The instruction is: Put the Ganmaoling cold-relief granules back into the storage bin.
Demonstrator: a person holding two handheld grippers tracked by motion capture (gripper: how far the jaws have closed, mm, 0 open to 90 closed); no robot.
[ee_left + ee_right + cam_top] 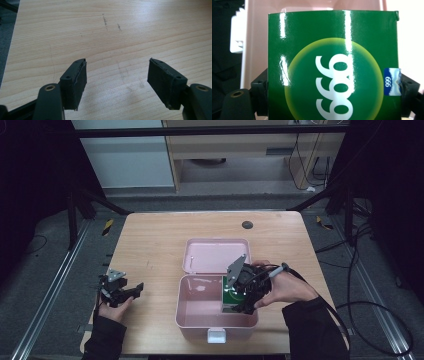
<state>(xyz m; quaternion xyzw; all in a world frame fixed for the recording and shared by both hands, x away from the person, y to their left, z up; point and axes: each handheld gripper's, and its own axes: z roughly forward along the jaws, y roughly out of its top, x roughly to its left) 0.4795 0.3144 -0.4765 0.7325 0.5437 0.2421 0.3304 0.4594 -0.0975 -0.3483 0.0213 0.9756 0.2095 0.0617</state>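
From above, we see the right gripper (246, 301) tilted down into the open pink box (200, 312), clamped on a green carton (230, 296) by the box's right wall. The left gripper (131, 290) rests on the table (150, 245), well apart.

Left gripper view: jaws spread wide over bare wood.

Right gripper view: the carton (332, 70) sits between the pads (260, 97), pink wall (255, 37) behind.
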